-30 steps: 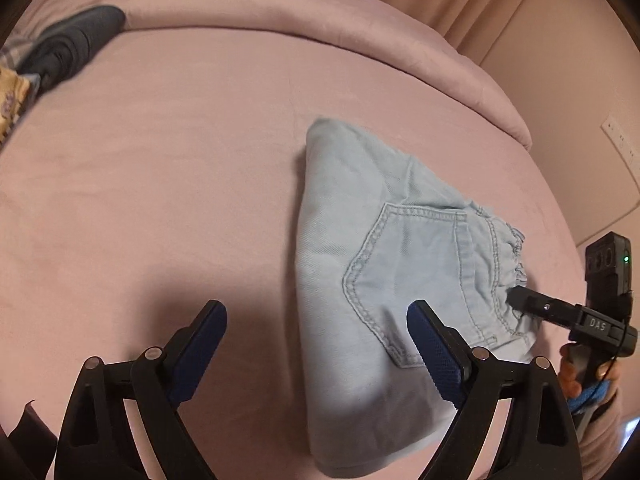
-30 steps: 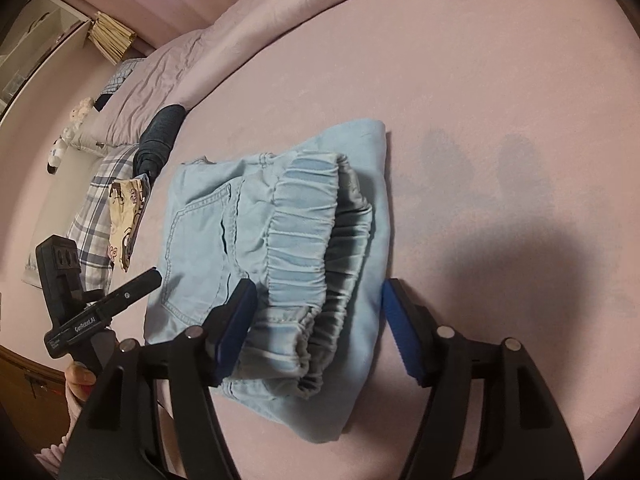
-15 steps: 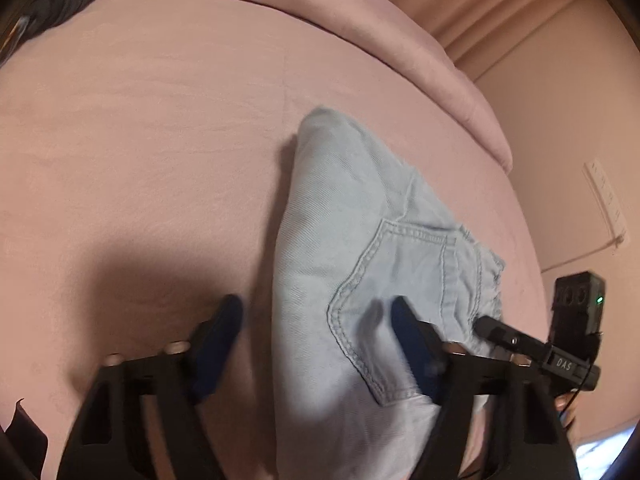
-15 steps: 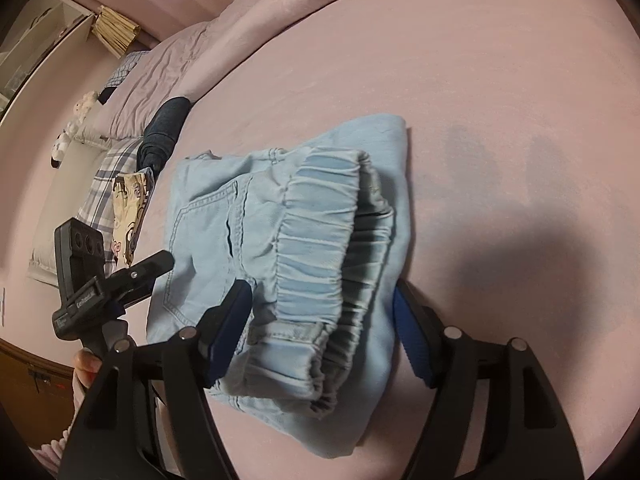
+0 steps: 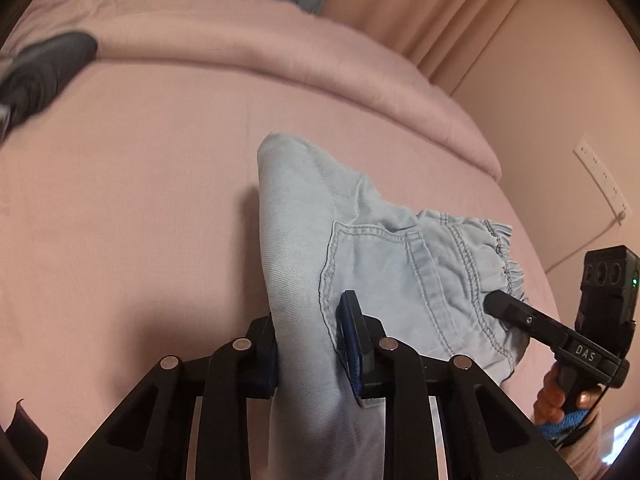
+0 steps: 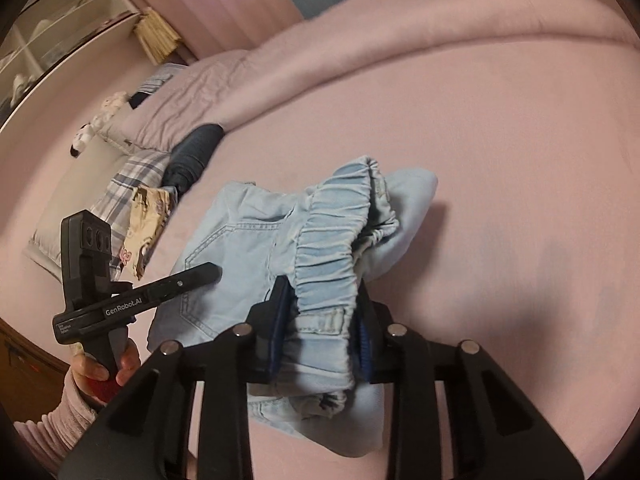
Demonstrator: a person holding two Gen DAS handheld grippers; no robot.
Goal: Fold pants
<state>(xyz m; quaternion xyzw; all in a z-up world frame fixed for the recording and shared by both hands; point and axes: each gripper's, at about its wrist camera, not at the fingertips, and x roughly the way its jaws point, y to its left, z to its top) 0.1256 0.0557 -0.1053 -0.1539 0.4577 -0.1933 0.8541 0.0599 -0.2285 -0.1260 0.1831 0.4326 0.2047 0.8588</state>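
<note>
Gripping from both sides, I have the pants (image 5: 360,264) pinched in each tool; they lie folded in a light blue denim bundle on the pink bed (image 5: 140,200), partly lifted where I hold them; my left gripper (image 5: 312,340) has its blue-padded fingers (image 5: 352,332) closed on the plain folded edge beside the back pocket; my right gripper (image 6: 324,332) has its fingers (image 6: 280,320) clamped on the gathered elastic waistband, which bunches up between the pads; in the left wrist view the right gripper's tip sits against the waistband end of the bundle; in the right wrist view the left tool reaches in over the pocket side; a dark garment (image 6: 192,152), a plaid pillow (image 6: 124,188) and a patterned cloth (image 6: 146,224) lie near the head of the bed, well apart from the pants; pink curtains (image 5: 420,12) hang behind.
</note>
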